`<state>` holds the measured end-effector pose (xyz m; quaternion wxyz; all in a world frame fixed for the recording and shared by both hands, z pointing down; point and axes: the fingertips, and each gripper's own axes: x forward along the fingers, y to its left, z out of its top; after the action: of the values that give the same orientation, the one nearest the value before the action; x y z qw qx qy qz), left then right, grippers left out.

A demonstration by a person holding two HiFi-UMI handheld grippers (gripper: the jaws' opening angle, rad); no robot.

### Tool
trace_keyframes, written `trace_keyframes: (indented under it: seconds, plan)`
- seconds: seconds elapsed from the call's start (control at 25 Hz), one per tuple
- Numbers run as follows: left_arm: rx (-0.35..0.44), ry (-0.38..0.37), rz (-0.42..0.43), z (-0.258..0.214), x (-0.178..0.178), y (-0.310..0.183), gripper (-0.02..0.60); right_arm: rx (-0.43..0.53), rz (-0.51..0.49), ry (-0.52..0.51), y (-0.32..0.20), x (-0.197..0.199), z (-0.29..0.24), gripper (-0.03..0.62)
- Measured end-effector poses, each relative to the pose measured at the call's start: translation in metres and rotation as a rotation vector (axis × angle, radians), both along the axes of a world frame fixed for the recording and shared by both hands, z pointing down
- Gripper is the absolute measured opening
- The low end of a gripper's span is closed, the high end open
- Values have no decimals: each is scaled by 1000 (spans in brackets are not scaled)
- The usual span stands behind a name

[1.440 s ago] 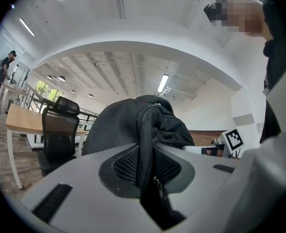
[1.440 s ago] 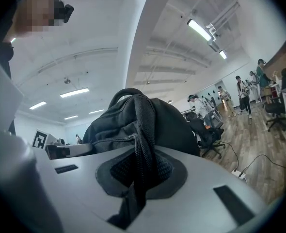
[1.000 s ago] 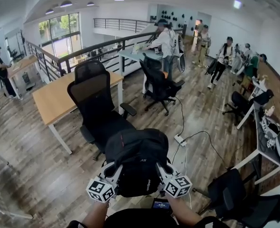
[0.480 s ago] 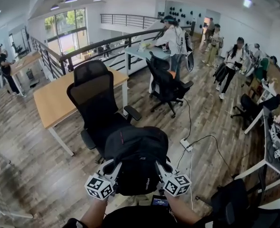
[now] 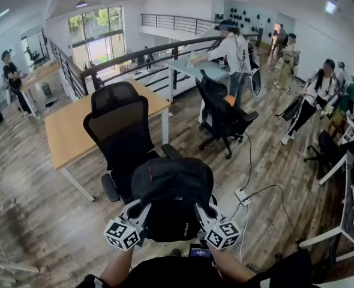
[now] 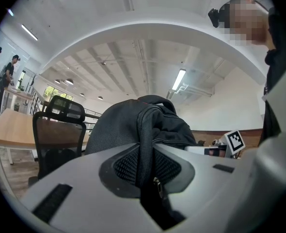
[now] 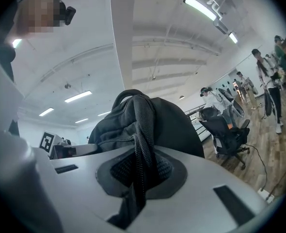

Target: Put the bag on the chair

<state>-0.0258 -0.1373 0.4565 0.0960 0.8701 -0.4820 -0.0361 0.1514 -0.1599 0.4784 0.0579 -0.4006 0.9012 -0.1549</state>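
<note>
A black backpack hangs in the air in front of me, held from both sides. My left gripper is shut on a padded edge of the bag. My right gripper is shut on a black webbing strap of the bag. The black mesh office chair stands just beyond the bag, its back upright and its seat mostly hidden behind the backpack. In the left gripper view the chair's back shows at the left, past the bag.
A wooden desk stands behind the chair. A second black chair stands to the right, with a power strip and cable on the wooden floor. Several people stand at the back and right. A railing runs behind the desk.
The view has shifted toward the chair, which now sits closer and more directly behind the bag. Both grippers keep their hold on the bag.
</note>
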Motion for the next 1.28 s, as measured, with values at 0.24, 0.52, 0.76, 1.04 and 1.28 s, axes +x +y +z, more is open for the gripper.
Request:
trace_keyframes:
  seconds: [0.24,0.52,0.76,1.04,1.28]
  plan:
    - [4,9,-49,0,-9,-59,60,12,-50,15,-70,-11,-4,29]
    - [3,18,-85,4,-30,-112,60,-15,-97,11,-133,-33,3,29]
    - [-8,27,-115,11,-68,-165,60,-45,-139,7,-192,-72,11,29]
    - [-46,55,-147,27,-114,-231,60,-71,-197,22,-268,-123,26,29]
    - [-67,96,-172,41,-149,-268,60,-93,-241,52,-316,-162,40,29]
